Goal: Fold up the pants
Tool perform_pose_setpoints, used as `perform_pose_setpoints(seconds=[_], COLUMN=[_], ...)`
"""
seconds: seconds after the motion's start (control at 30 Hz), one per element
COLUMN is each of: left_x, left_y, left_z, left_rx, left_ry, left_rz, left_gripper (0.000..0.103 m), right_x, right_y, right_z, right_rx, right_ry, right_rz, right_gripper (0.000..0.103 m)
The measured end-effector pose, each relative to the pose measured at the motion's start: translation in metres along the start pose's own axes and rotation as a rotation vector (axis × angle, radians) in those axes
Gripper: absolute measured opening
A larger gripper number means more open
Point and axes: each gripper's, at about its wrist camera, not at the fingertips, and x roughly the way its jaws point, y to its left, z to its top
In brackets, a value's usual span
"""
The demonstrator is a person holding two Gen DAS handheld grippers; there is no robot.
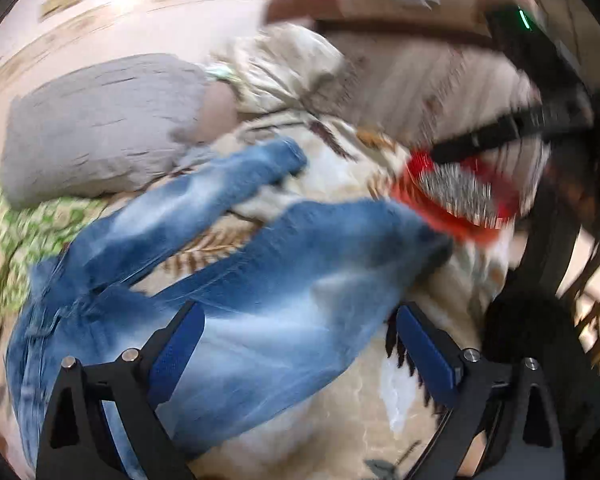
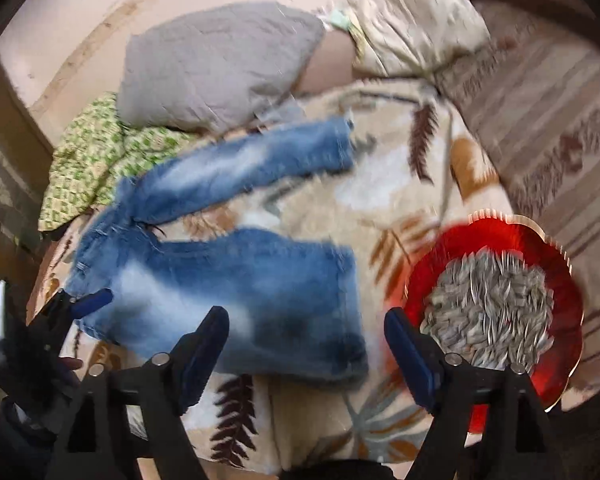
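Across the middle of the blanket (image 2: 380, 184) the jeans (image 2: 236, 280) are lying spread, legs splayed apart in a V, waistband toward the blanket's left edge near the green cloth (image 2: 92, 160), hems pointing toward the right edge where the red plate (image 2: 560, 280) of seeds (image 2: 492, 312) is sitting. No fold is showing yet, so this is looking like the very start. Denim like this is going to handle soft but fairly heavy, draping and dragging rather than holding shape, and not slippery on that fuzzy blanket; I'd say the hems or the waistband corners are the places to pinch, where the seams give something thick to bite. The left gripper (image 1: 300, 356) is hovering over the near leg with its fingers spread wide, nothing between the pads, nothing pressed. The right gripper (image 2: 306, 356) is also standing wide apart, empty, hanging above the near leg's hem with the plate just beside its right finger. That plate is worth watching: a swinging leg could be scattering seeds. Pillows (image 2: 220, 68) are resting along the far edge, well clear of the jeans' near leg.
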Motion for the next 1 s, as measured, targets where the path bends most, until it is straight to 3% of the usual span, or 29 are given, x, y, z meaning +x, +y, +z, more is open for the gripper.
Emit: perform_pose_setpoints(seconds=[0.1,0.23,0.4,0.6,0.73,1.0], left_x=[-0.026,-0.058,-0.087,-0.104,-0.098,-0.070], left_y=[0.033,0.089,0.150,0.213,0.244,0.267], left_z=[-0.006,-0.033,-0.078,-0.133,-0.170,-0.204], left_rx=[-0.121,-0.307,-0.458,-0.716,-0.911,-1.046], left_ry=[-0.026,-0.031,-0.042,-0.085,-0.129,-0.072], left_rz=[0.053,0.191,0.344,0.360,0.328,0.409], left_gripper=[0.098,0.102,0.102,0.103,0.103,0.103], right_x=[-0.003,0.005,0.045,0.108,0.151,0.261], right_y=[0.024,0.057,0.137,0.252,0.319,0.415], right_z=[0.016,0.041,0.085,0.130,0.153,0.182], right_rx=[-0.038,-0.081,-0.176,-0.305,-0.393,-0.611], right_ry=[-0.037,-0.042,0.029,0.151,0.202,0.228], right_rz=[0.066,0.156,0.270,0.350,0.318,0.089], right_gripper=[0.088,0.089,0.092,0.092,0.092,0.092])
